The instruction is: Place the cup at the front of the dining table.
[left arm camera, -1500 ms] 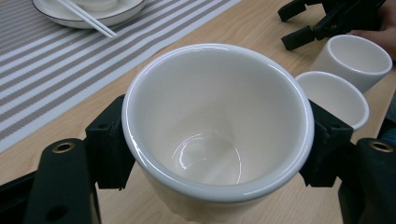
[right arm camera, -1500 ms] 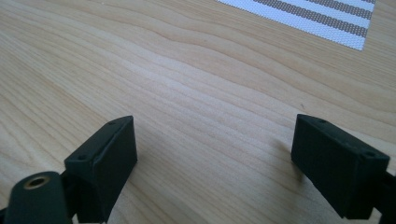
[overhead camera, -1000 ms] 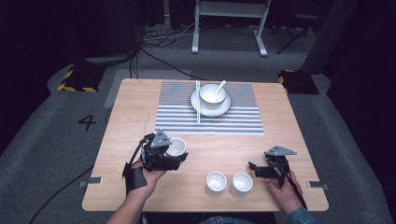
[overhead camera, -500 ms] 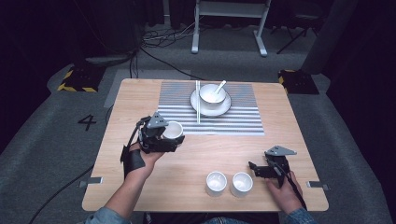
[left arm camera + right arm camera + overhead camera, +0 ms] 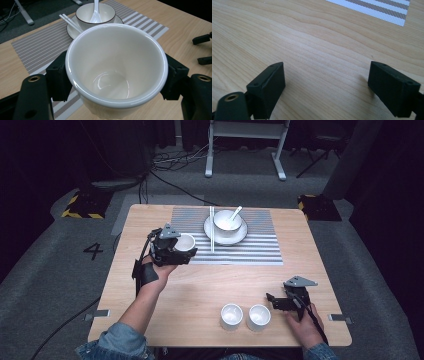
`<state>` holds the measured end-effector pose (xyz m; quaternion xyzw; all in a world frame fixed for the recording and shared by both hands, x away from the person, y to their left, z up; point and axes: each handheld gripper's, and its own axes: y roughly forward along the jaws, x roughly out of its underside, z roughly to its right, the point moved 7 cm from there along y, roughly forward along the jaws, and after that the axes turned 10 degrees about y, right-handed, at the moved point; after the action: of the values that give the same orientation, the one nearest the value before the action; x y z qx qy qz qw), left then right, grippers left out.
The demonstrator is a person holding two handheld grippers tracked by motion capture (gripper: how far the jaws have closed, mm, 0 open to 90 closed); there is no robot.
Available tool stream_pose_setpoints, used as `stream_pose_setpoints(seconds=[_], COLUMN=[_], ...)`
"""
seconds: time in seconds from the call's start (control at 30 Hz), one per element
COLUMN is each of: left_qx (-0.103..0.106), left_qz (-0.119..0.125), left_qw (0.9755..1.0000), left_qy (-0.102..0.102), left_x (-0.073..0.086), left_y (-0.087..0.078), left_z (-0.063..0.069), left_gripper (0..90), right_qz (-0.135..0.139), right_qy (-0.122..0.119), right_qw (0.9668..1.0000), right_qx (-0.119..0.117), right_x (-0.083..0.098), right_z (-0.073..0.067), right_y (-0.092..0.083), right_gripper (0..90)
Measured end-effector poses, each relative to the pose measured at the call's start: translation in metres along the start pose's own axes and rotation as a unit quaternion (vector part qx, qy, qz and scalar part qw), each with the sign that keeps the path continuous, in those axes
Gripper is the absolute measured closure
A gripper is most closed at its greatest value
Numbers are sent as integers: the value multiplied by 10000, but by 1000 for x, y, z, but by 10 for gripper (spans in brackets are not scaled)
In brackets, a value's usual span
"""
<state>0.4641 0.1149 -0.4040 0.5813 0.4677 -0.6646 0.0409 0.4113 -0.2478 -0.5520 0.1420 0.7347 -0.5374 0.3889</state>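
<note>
Near edge, 5 o'clock: right gripper [image 5: 278,301] resting low over bare table [image 5: 200,285], jaws standing wide, nothing between. Two white cups [image 5: 245,316] sitting side by side just left of it, upright.

Mid-left, 9 o'clock: left gripper [image 5: 181,254] clamping white cup [image 5: 116,67] by opposite walls, pads pressing either side. Cup round, no clear long axis; mouth facing up, rim tilting slightly toward camera. Hanging over left edge of striped placemat [image 5: 260,247].

Far, 12 o'clock: bowl [image 5: 227,220] with spoon [image 5: 234,213] sitting on plate [image 5: 240,236]; chopsticks [image 5: 212,227] lying along plate's left, pointing near-to-far.
</note>
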Motion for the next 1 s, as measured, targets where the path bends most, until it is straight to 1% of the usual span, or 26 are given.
stream_pose_setpoints(seconds=[0.03, 0.07, 0.13, 0.17, 0.2, 0.27, 0.3, 0.33, 0.37, 0.4, 0.47, 0.5, 0.53, 0.57, 0.6, 0.63, 0.67, 0.7, 0.73, 0.77, 0.83, 0.87, 0.9, 0.93, 0.97, 1.0], left_qx=[-11, -35, -46, -84, -84, -119, -139, -168, -168, -215, -231, -302, -356, -356, -404, -521, -568, -568, -603, -603, -643, -708, -708, -695, -695, -630], left_qz=[-9, 15, 6, 23, 23, 8, 22, 40, 40, 67, 67, 100, 123, 123, 98, 51, -3, -3, -37, -37, -43, -110, -110, -134, -134, -83], left_qw=[10000, 10000, 10000, 9999, 9999, 9999, 9998, 9997, 9997, 9993, 9991, 9988, 9984, 9984, 9983, 9979, 9978, 9978, 9976, 9976, 9972, 9966, 9966, 9957, 9957, 9951], left_qy=[2, -50, -74, -87, -87, -105, -157, -200, -200, -295, -340, -382, -430, -430, -405, -370, -333, -333, -352, -352, -368, -406, -406, -595, -595, -756], left_x=[-1, -3, -3, -4, -4, -5, -6, -6, -6, -7, -7, -6, -6, -6, -6, -5, -4, -4, -3, -3, -2, 2, 2, 6, 6, 8], left_y=[2, 6, 8, 13, 13, 18, 21, 26, 26, 31, 34, 39, 42, 42, 45, 51, 54, 54, 60, 60, 68, 76, 76, 83, 83, 88], left_z=[-2, -7, -10, -15, -15, -21, -23, -28, -28, -33, -35, -40, -42, -42, -44, -48, -50, -50, -53, -53, -57, -62, -62, -66, -66, -67], left_gripper=[270, 270, 270, 270, 270, 270, 270, 270, 270, 270, 270, 270, 270, 270, 270, 270, 270, 270, 270, 270, 270, 270, 270, 270, 270, 270], right_qz=[0, 0, 1, 2, 2, 3, 3, 4, 4, 4, 4, 4, 5, 5, 4, 4, 5, 5, 4, 4, 5, 6, 6, 6, 6, 6], right_qy=[0, 0, 2, 1, 1, 1, 6, 10, 10, 11, 13, 15, 15, 15, 14, 13, 14, 14, 13, 13, 11, 12, 12, 18, 18, 21], right_qw=[10000, 10000, 10000, 10000, 10000, 10000, 10000, 10000, 10000, 10000, 10000, 10000, 10000, 10000, 10000, 10000, 10000, 10000, 10000, 10000, 10000, 10000, 10000, 10000, 10000, 10000], right_qx=[0, 0, 2, 8, 8, 9, 11, 15, 15, 17, 19, 21, 21, 21, 20, 20, 20, 20, 22, 22, 25, 25, 25, 27, 27, 32], right_x=[0, 0, 0, 0, 0, 0, 0, 0, 0, 0, 0, 0, 0, 0, 0, 0, 0, 0, 0, 0, 0, 0, 0, 0, 0, 0], right_z=[0, 0, 0, 0, 0, 0, 0, 0, 0, 0, 0, 0, 0, 0, 0, 0, 0, 0, 0, 0, 0, 0, 0, 0, 0, 0], right_y=[0, 0, 0, 0, 0, 0, 0, 0, 0, 0, 0, 0, 0, 0, 0, 0, 0, 0, 0, 0, 0, 0, 0, 0, 0, 0], right_gripper=[145, 146, 145, 146, 146, 145, 145, 146, 146, 145, 145, 145, 145, 145, 145, 146, 145, 145, 145, 145, 145, 145, 145, 145, 145, 145])
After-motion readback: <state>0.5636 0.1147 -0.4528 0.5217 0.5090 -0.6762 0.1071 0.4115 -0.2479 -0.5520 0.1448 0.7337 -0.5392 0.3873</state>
